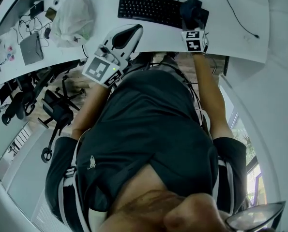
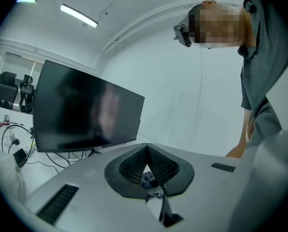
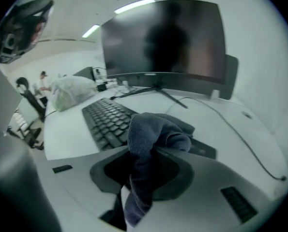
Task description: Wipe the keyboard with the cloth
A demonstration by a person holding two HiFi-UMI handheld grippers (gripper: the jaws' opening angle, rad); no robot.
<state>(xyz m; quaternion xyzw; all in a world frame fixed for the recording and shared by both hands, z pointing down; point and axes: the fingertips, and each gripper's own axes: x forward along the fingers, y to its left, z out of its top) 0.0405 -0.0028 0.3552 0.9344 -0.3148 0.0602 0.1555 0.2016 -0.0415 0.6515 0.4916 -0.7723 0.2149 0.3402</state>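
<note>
On the white surface (image 1: 240, 28), the cloth (image 3: 156, 134) is pinched in the right tool (image 3: 144, 178) over the keyboard's (image 1: 148, 8) right end. The left tool (image 2: 146, 170) is closed on nothing. Keys may be snagged by loose folds.

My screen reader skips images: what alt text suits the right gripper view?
The right claw grips a bunched dark grey cloth, with a black keyboard just beyond on a white desk. A dark monitor stands behind.
</note>
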